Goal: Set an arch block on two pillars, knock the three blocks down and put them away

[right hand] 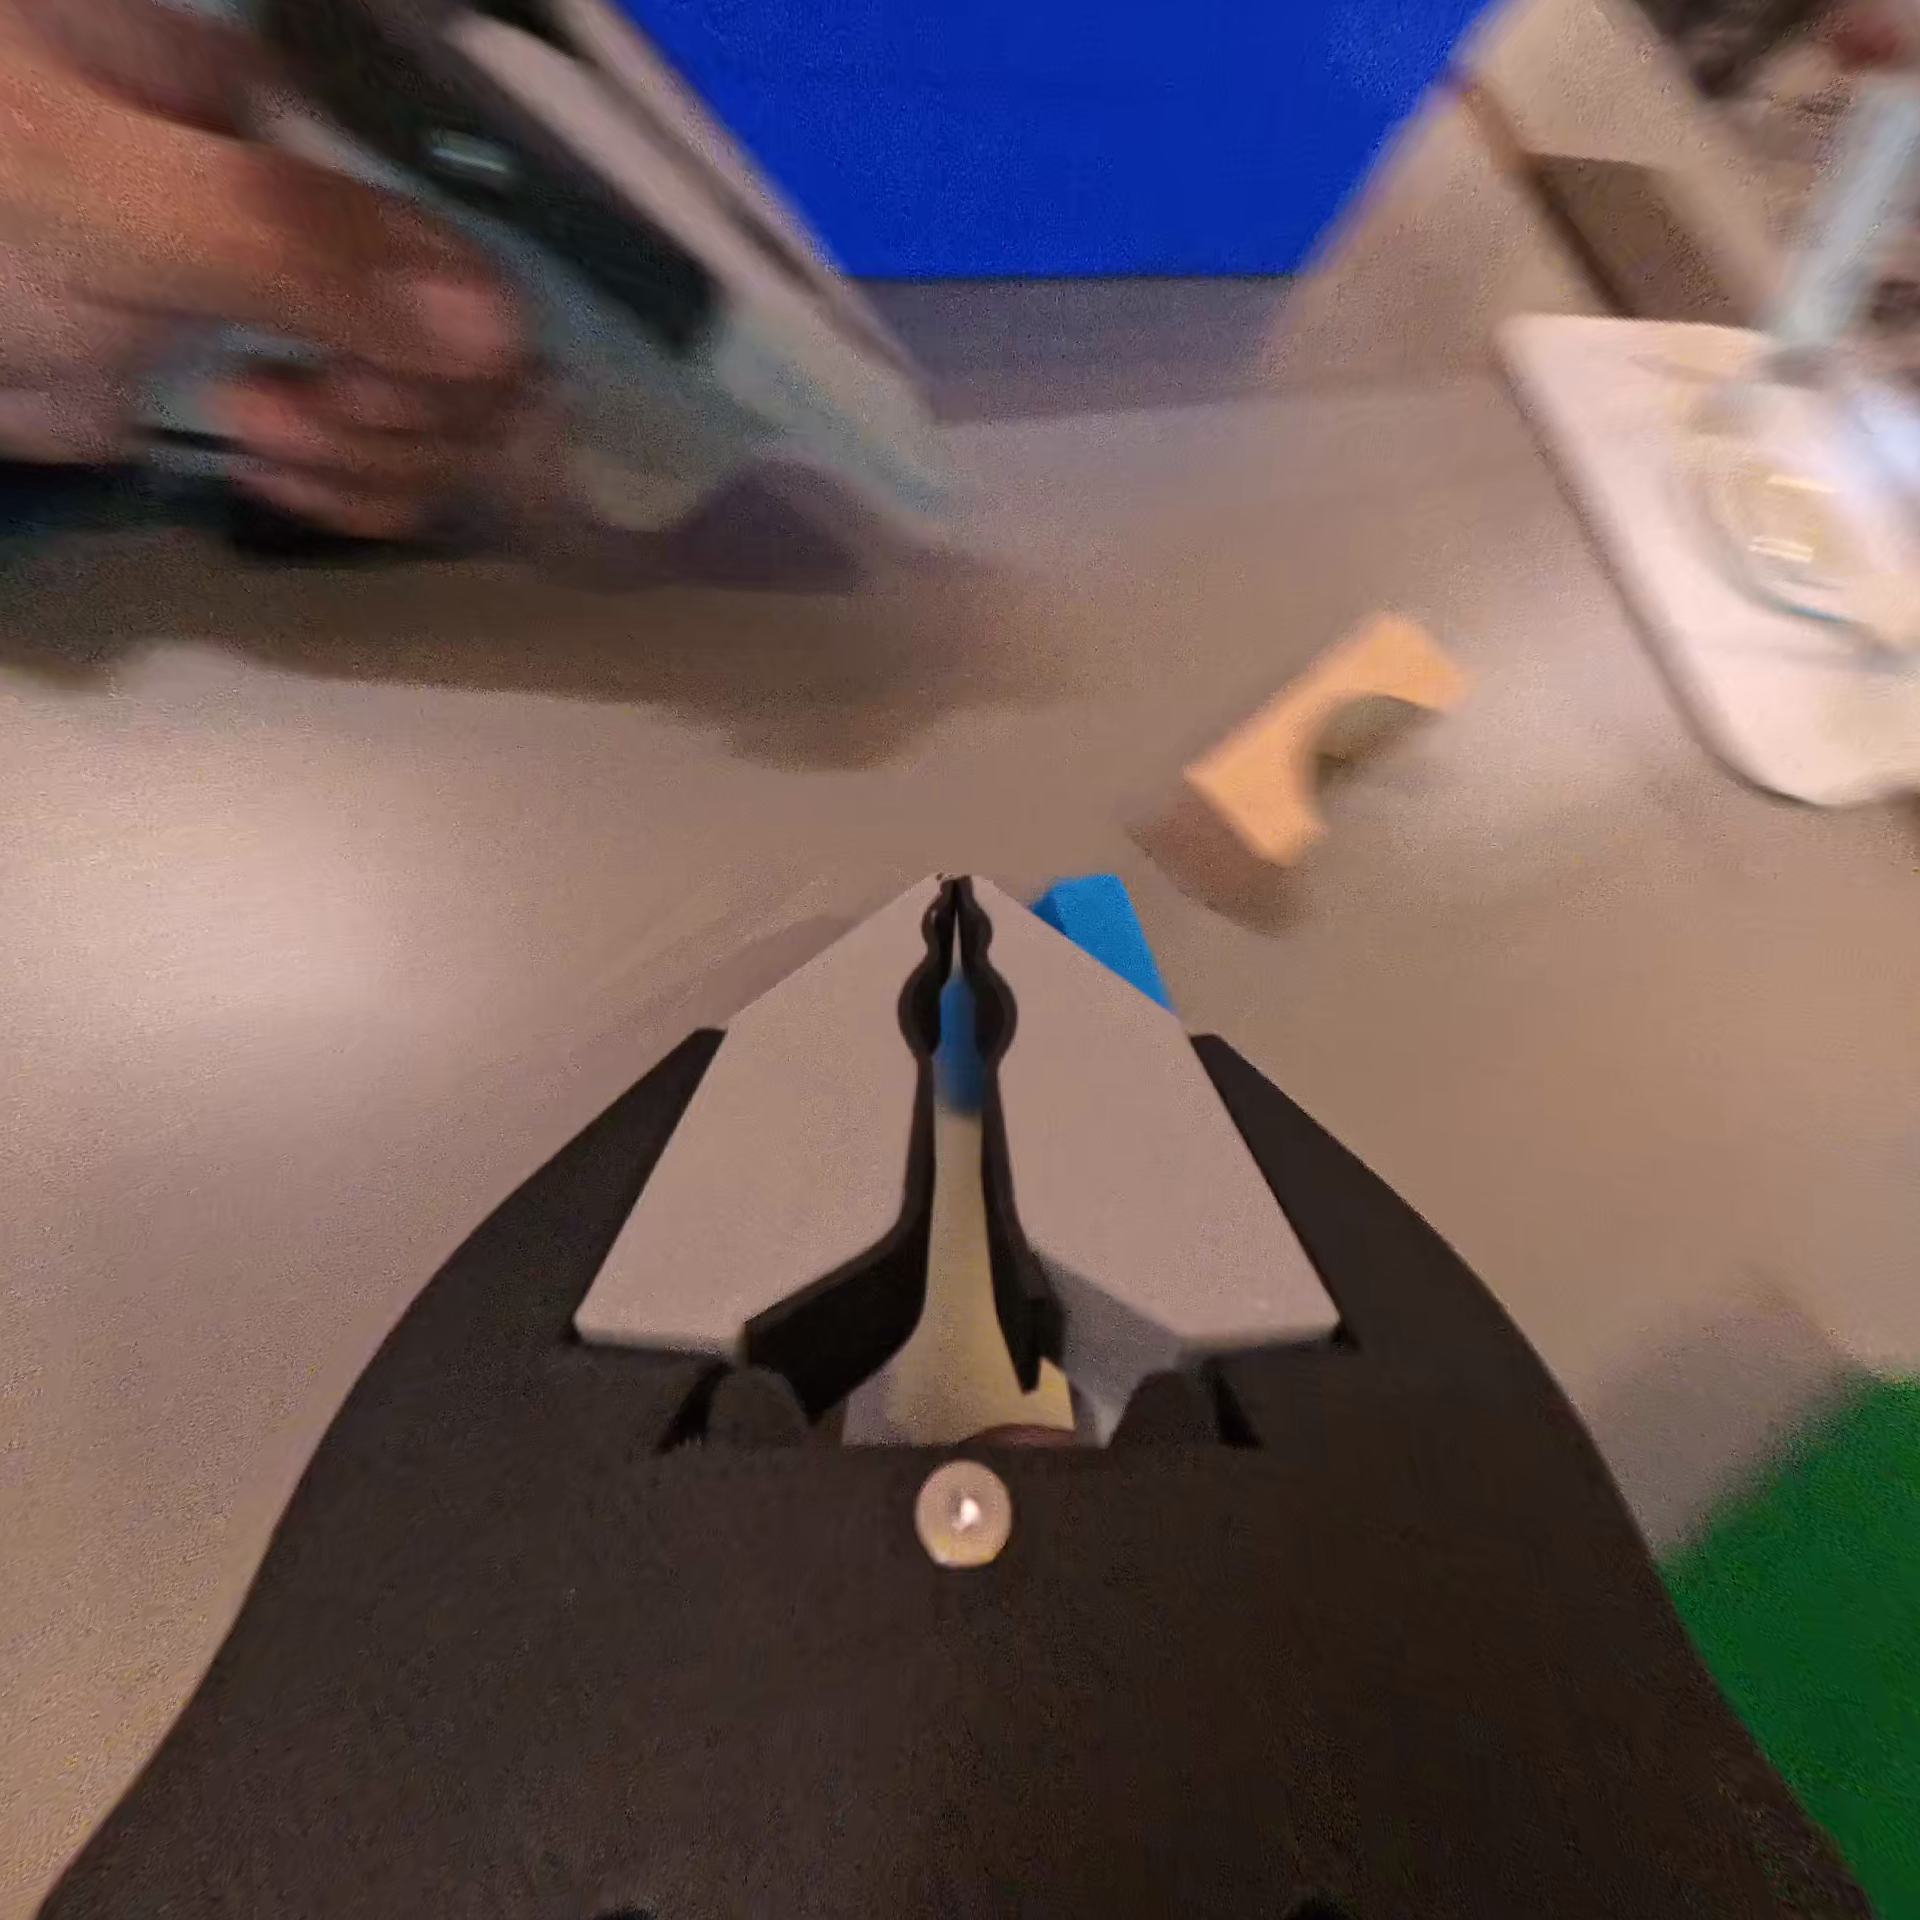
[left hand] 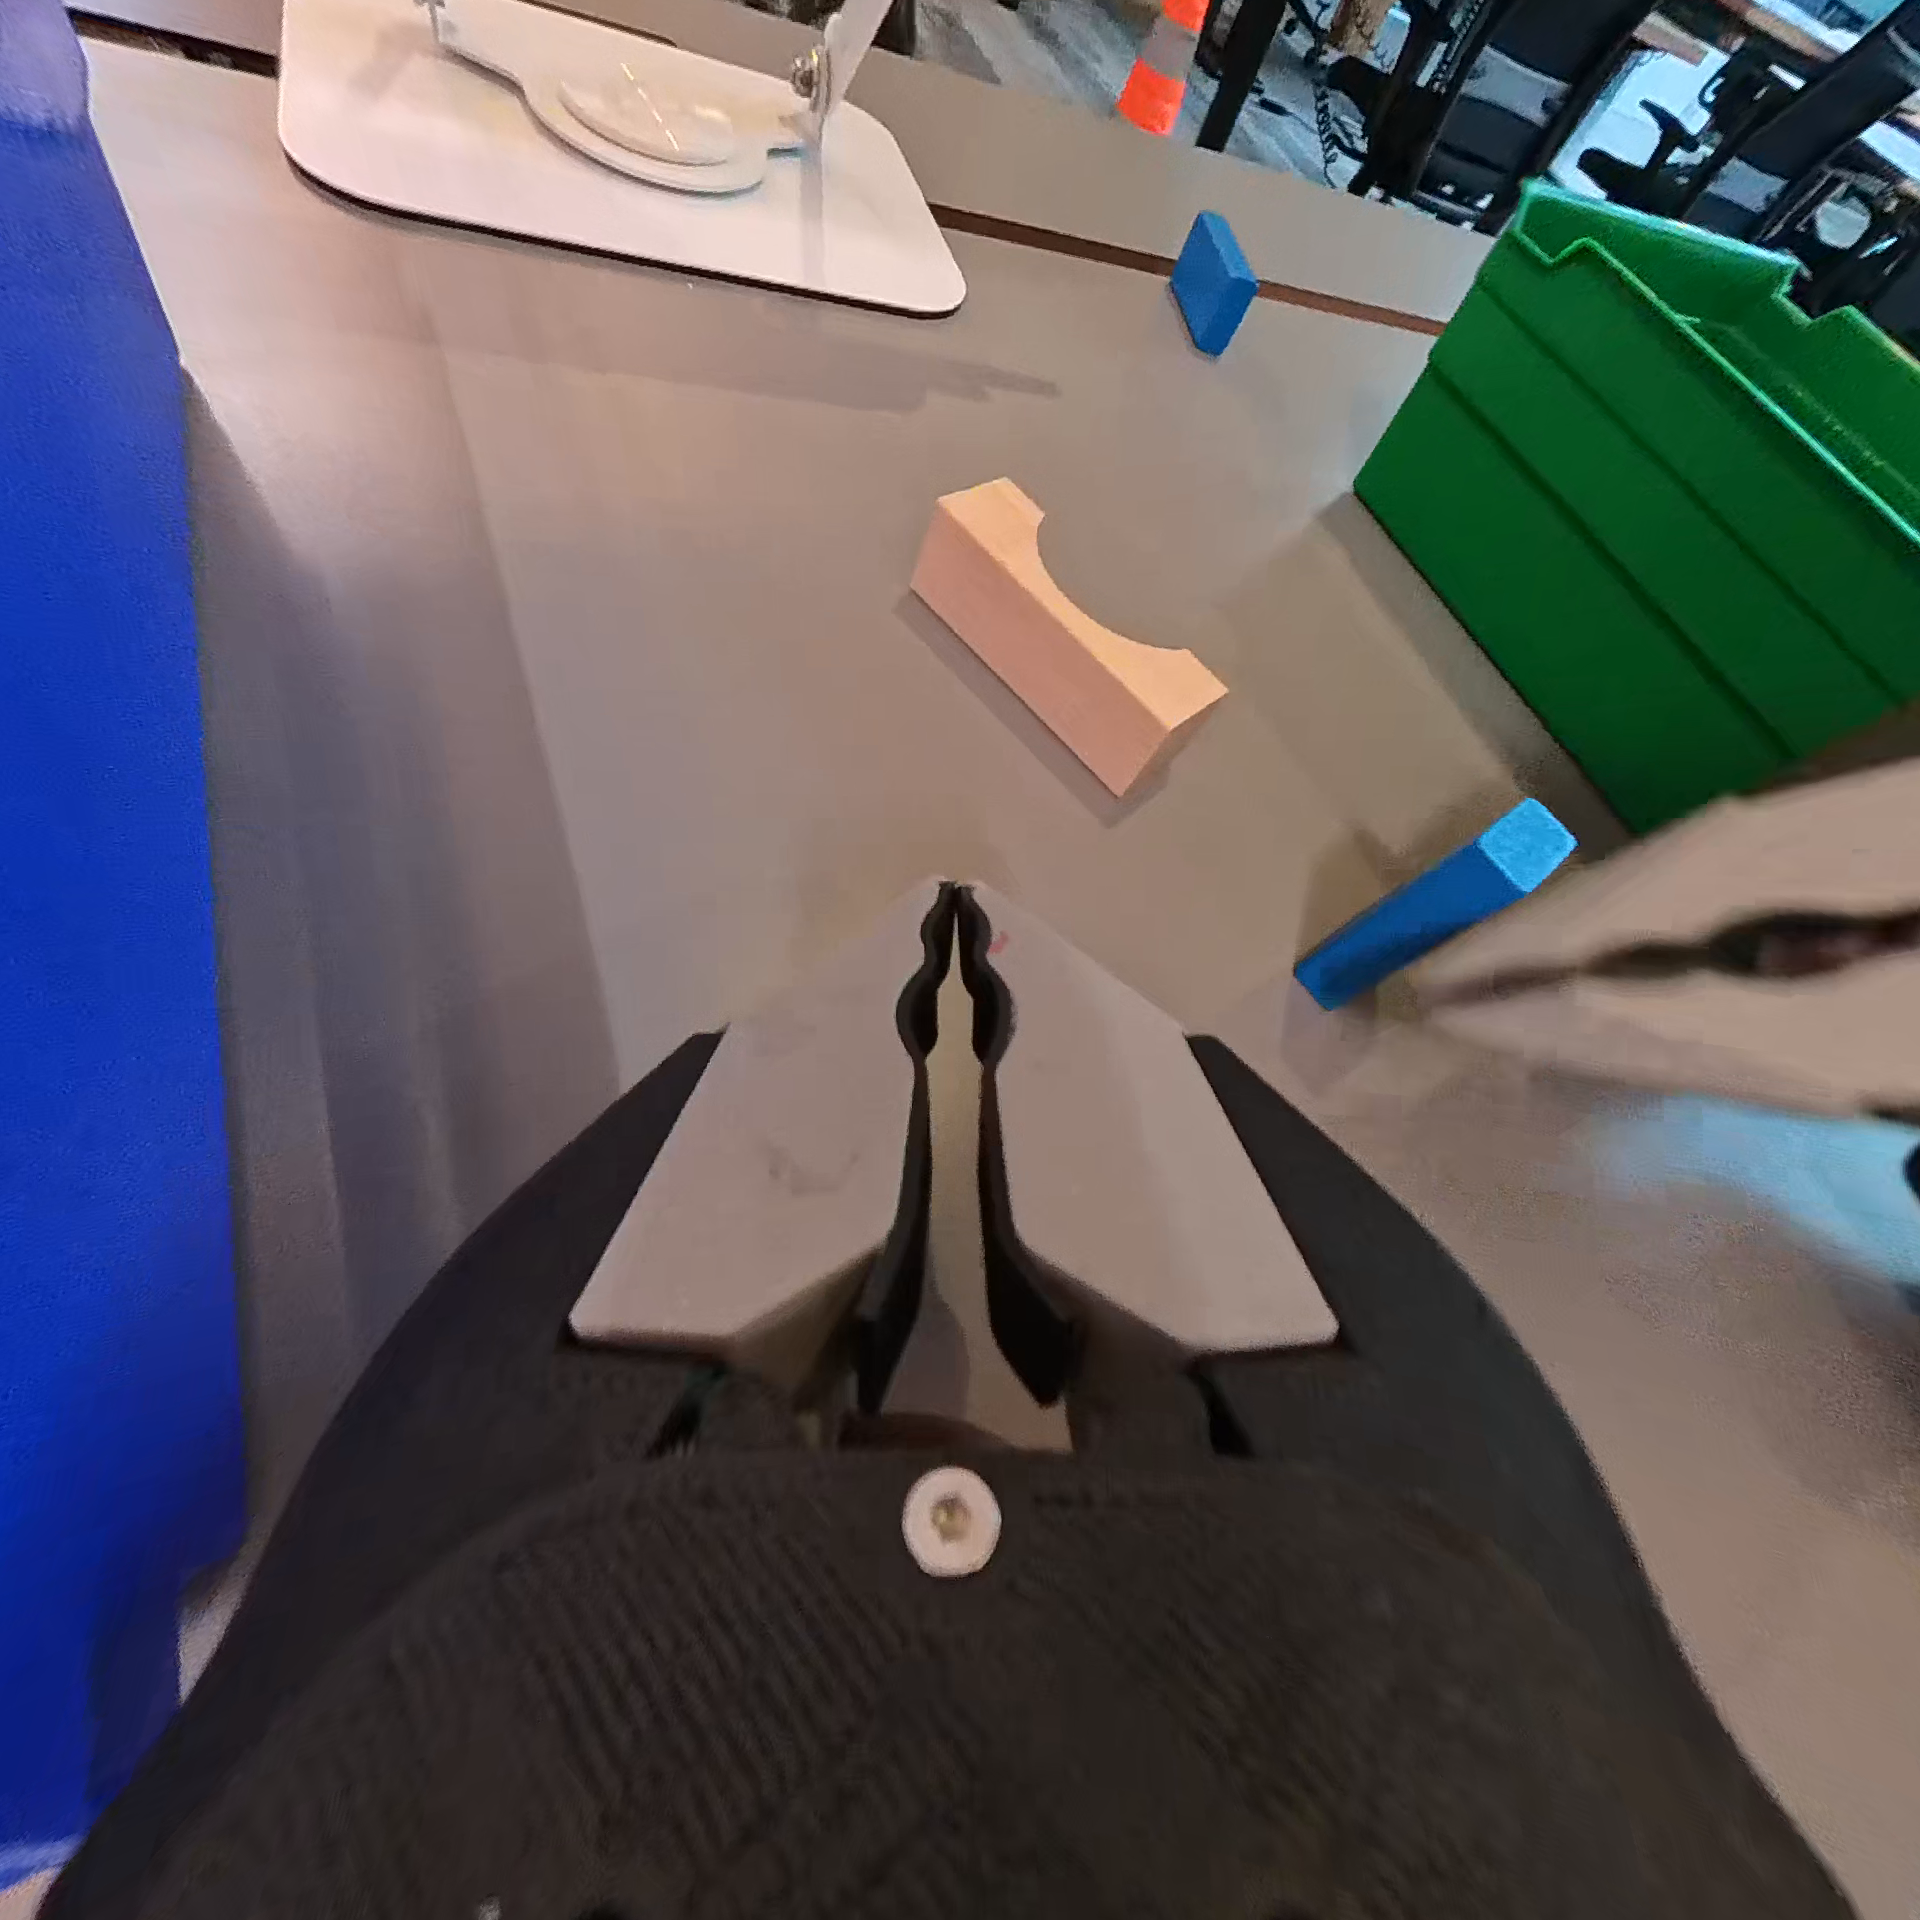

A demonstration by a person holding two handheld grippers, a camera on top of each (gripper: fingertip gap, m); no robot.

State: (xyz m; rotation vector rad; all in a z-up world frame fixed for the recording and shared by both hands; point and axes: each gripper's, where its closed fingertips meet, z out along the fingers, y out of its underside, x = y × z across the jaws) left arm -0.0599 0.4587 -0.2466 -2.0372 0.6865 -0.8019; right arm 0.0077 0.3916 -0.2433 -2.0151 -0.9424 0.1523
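Arch block (left hand: 1060, 634): pale wooden piece lying on its long flat side, its curved cut-out turned sideways, on the table well clear of both pillars; resting on nothing else.
Table (left hand: 644, 582): grey-brown work surface that carries all three blocks.
Green bin (left hand: 1662, 540): stacked storage bins standing at the right, apart from the arch; judged to be where the blocks are put away.
White stand base (left hand: 582, 197): flat rounded plate at the far side of the table, taking no part in the task.
Right gripper (right hand: 954, 885): jaws pressed together, gripping nothing; its tips lie over the near pillar, and the left wrist view shows it blurred beside that block.
Left gripper (left hand: 954, 889): jaws likewise clenched and empty, pointed toward the arch from a short way off.
Near blue pillar (left hand: 1434, 904): long block lying flat on its side, close to the bin.
Far blue pillar (left hand: 1210, 281): second blue block, far off near the table seam.
Step in hand: all three blocks lie toppled and scattered, so the putting-away stage is judged to be starting.
Next move: the right gripper must part its jaws, straddle the near pillar across its narrow width, then close and carry it to the bin.
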